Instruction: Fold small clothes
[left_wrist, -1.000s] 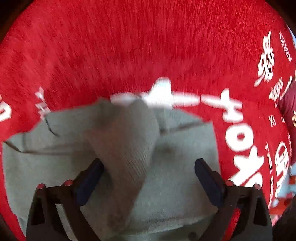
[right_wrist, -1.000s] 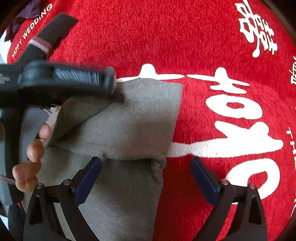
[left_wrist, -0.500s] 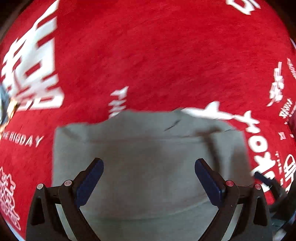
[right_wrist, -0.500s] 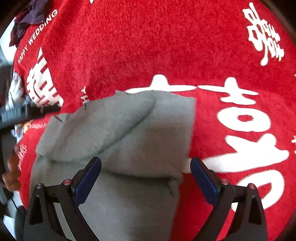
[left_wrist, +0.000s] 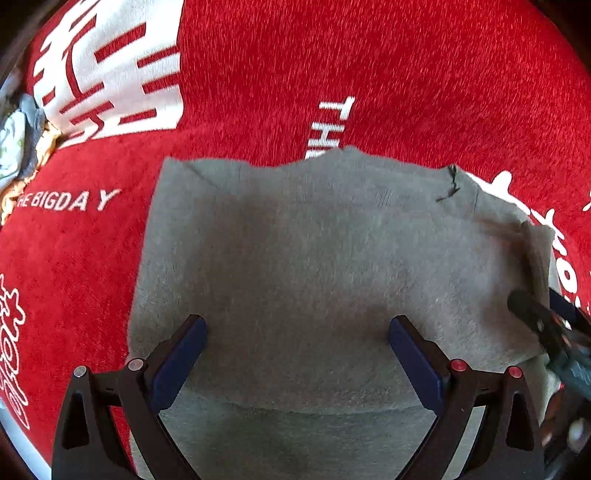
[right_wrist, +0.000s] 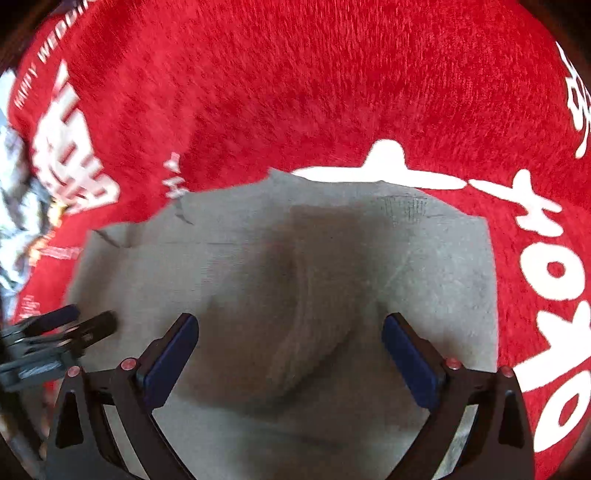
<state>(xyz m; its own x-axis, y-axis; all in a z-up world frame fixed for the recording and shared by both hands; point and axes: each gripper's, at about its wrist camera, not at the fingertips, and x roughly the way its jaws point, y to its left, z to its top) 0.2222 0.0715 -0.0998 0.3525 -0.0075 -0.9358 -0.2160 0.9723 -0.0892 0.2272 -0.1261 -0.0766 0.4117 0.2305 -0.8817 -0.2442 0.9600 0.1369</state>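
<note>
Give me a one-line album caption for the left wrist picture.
Open left gripper poised over a folded grey garment lying on a red cloth printed with white lettering.

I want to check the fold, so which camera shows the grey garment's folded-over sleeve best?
The right wrist view: the folded-over sleeve lies mid-frame on the grey garment, between the open right gripper. The left wrist view shows only a blurred ridge of it at the garment's right edge.

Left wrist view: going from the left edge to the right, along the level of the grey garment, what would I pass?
Red blanket with white lettering → grey garment → the other gripper's tips at the right edge.
</note>
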